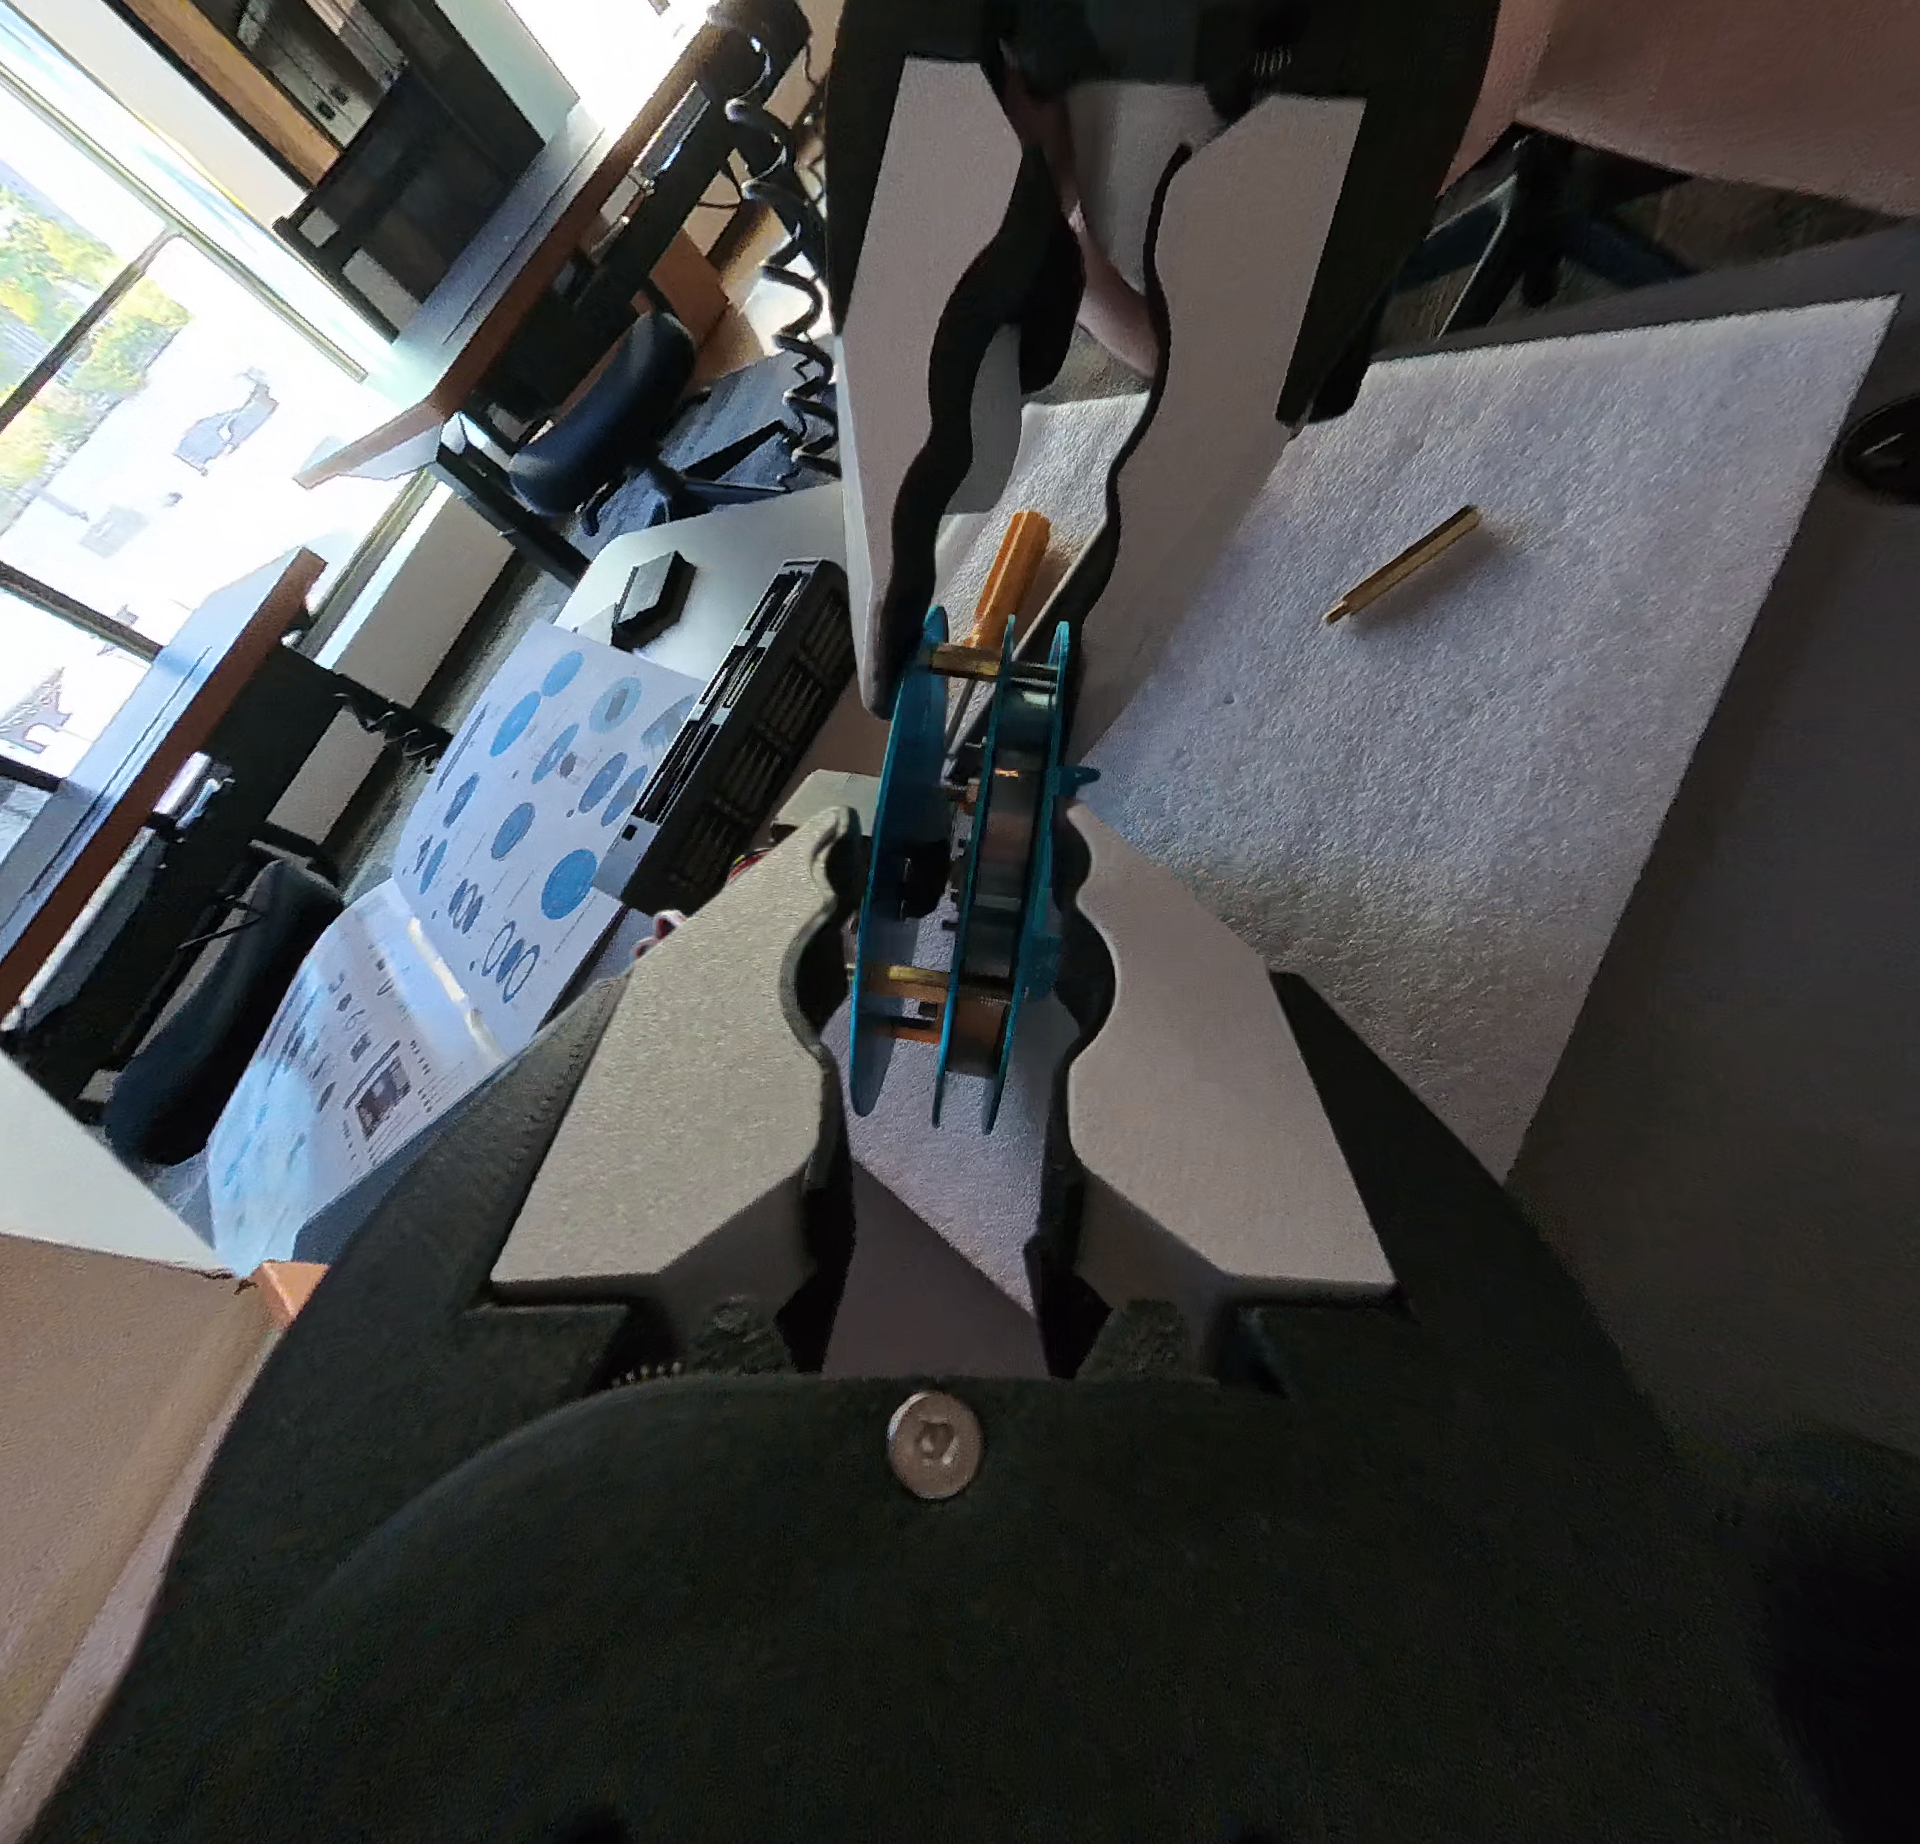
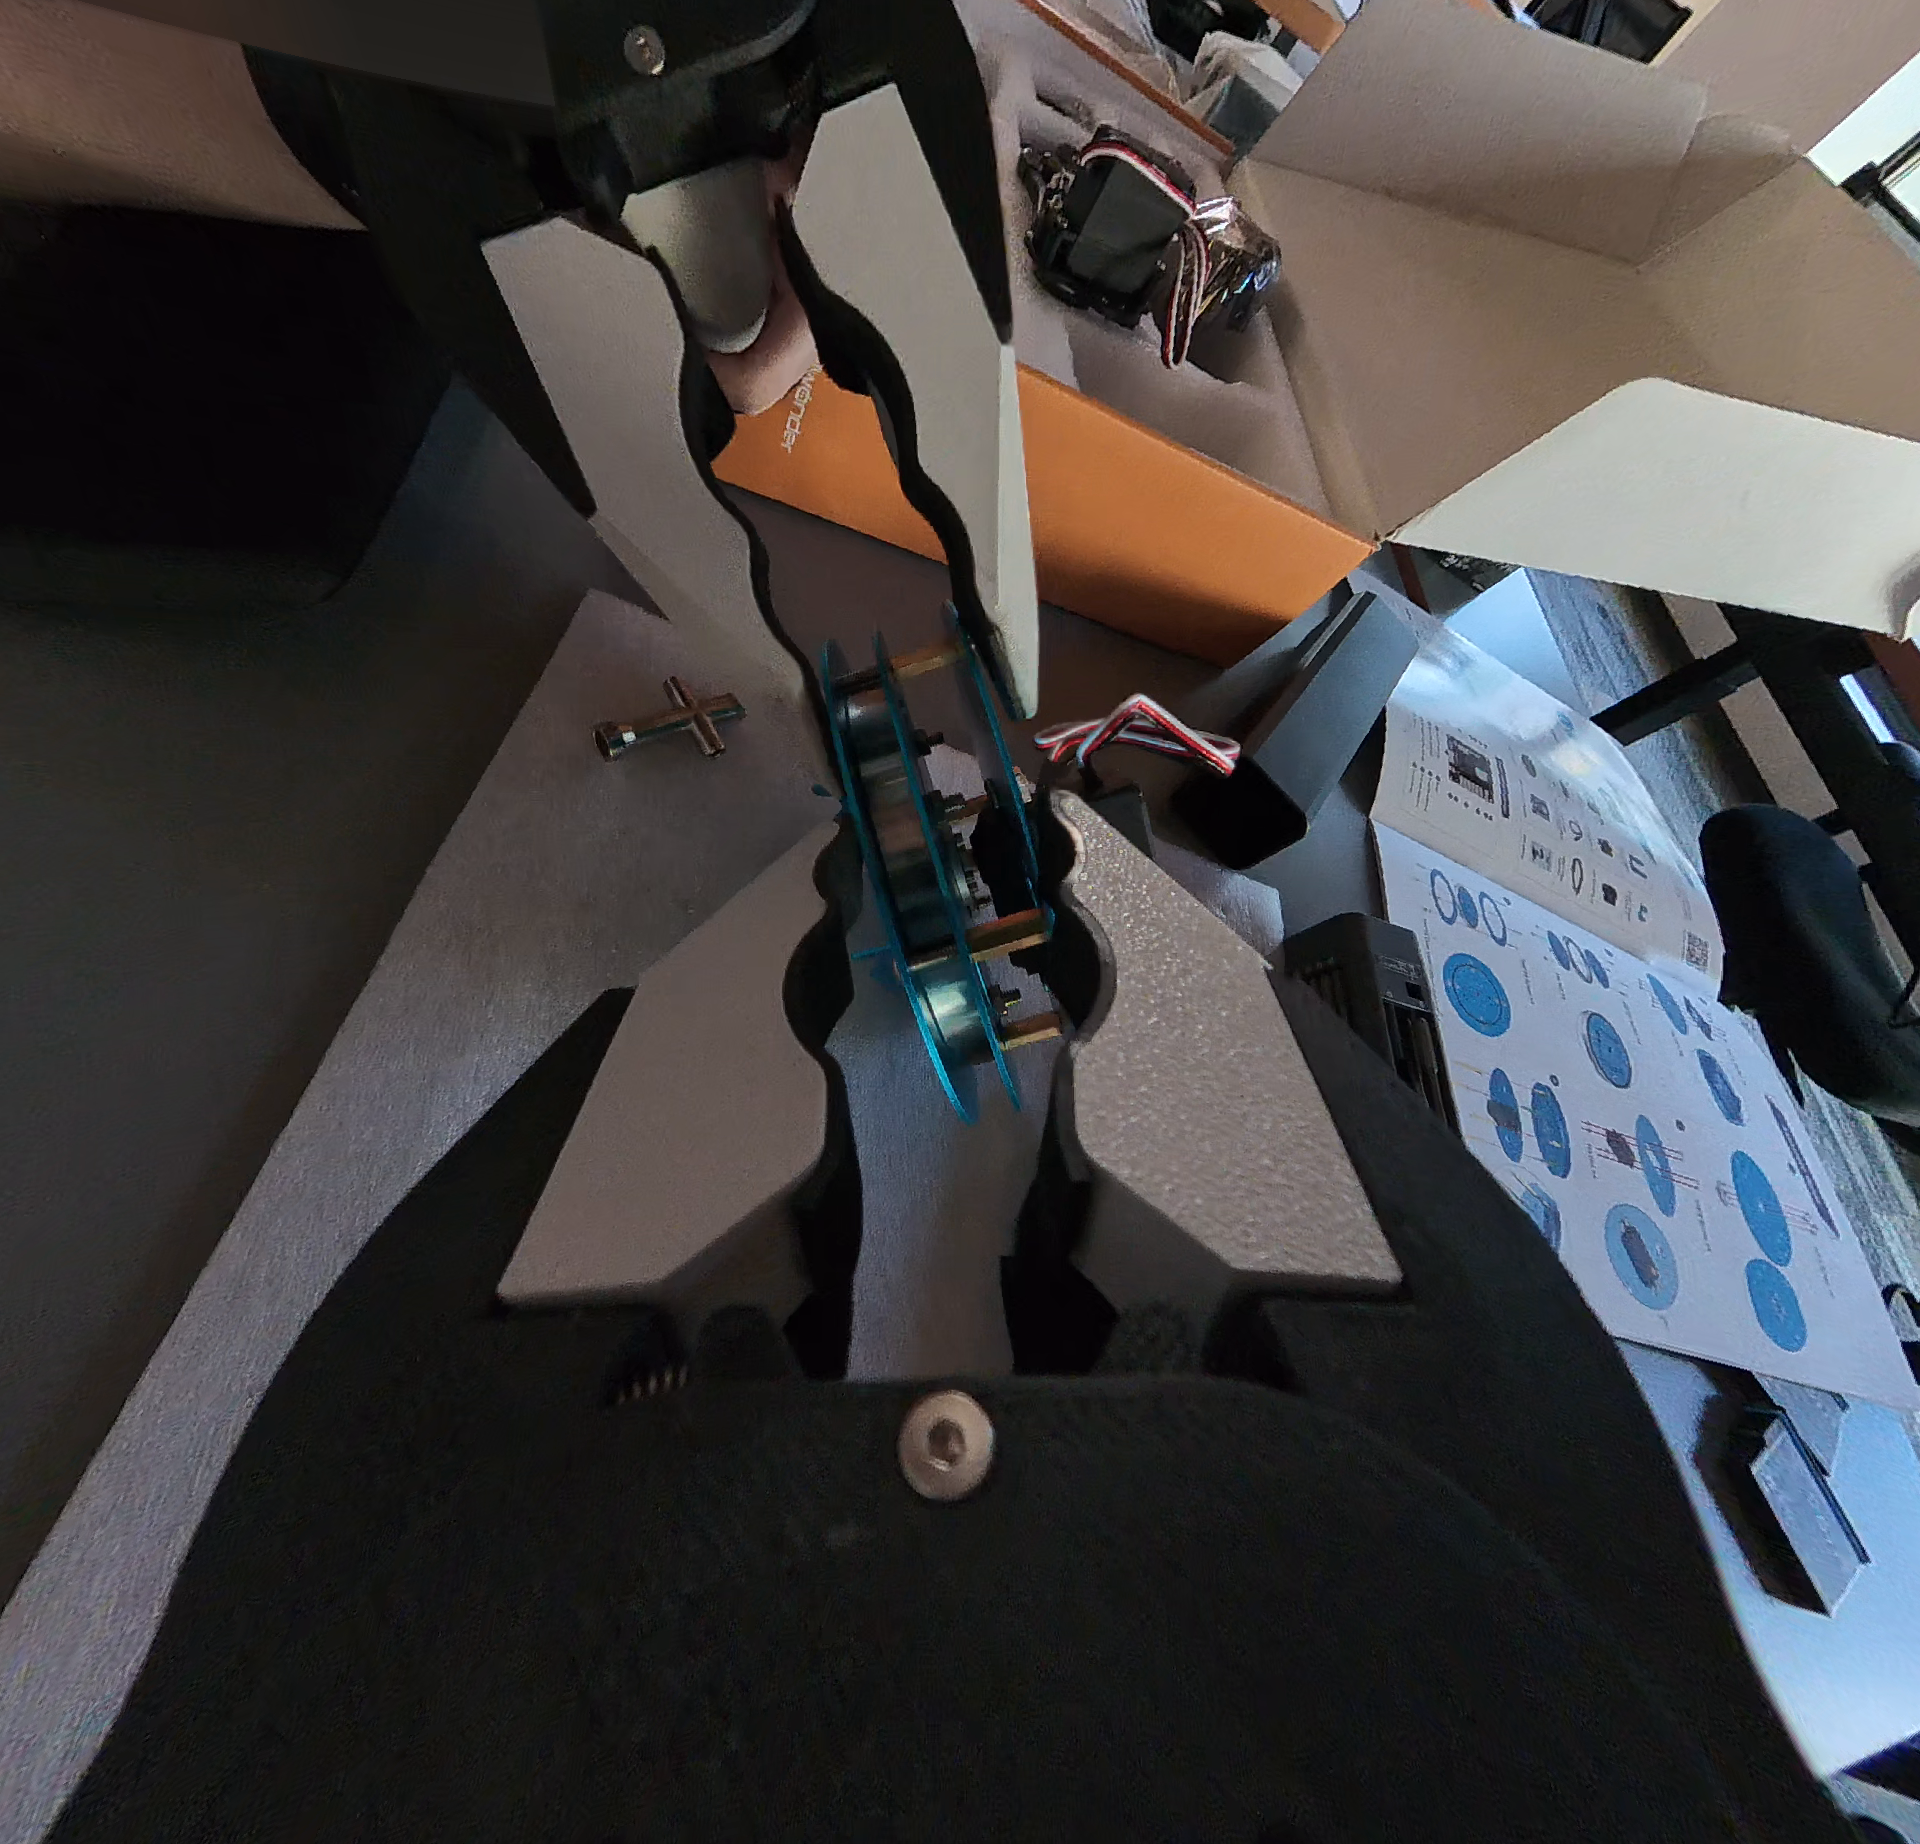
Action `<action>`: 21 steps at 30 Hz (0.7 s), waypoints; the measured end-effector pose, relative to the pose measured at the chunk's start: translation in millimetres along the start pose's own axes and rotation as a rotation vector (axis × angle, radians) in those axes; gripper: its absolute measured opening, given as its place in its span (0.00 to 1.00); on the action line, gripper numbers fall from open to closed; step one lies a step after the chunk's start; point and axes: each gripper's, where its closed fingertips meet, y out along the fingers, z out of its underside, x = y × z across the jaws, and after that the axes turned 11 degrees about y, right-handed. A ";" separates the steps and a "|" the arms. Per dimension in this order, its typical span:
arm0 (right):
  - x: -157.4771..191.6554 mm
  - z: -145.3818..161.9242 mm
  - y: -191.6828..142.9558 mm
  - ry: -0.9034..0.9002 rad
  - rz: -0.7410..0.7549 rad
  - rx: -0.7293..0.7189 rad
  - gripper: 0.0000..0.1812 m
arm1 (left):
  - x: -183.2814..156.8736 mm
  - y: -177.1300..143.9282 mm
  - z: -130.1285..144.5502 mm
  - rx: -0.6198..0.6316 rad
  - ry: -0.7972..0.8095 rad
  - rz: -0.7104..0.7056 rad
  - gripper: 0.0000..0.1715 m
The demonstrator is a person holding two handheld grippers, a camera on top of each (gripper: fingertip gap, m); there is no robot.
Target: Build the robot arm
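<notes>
A blue disc assembly [image 1: 914, 859], thin blue plates joined by brass standoffs with a motor between them, stands on edge over a white foam mat [image 1: 1455, 807]. My left gripper [image 1: 961, 828] is shut on its near part, one finger on each outer plate. My right gripper [image 1: 987, 662] comes in from the opposite side and is shut on the far part. In the right wrist view the same assembly [image 2: 935, 963] sits between the right gripper's [image 2: 951, 823] fingers, with the left gripper [image 2: 909, 672] clamped on its far end.
A loose brass standoff [image 1: 1403, 568] and an orange-handled screwdriver [image 1: 1008, 579] lie on the mat. A metal cross wrench [image 2: 675, 729] lies to the left. A wired servo [image 2: 1132, 745], a black bit case [image 1: 748, 745], a printed instruction sheet [image 2: 1621, 1067] and an open orange box [image 2: 1143, 516] are nearby. The tips of both grippers are at nearly the same place. From either gripper's tips it is about 20 cm to the black bit case [image 1: 748, 745].
</notes>
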 end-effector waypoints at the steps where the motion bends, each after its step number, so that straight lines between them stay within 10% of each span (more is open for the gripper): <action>1: 0.0 -0.3 0.2 0.000 -0.001 -0.008 0.18 | 0.1 0.8 1.0 0.008 0.009 -0.006 0.19; 21: -8.2 7.1 8.0 0.015 0.139 -0.212 0.31 | 1.1 1.7 5.5 0.038 0.001 -0.006 0.19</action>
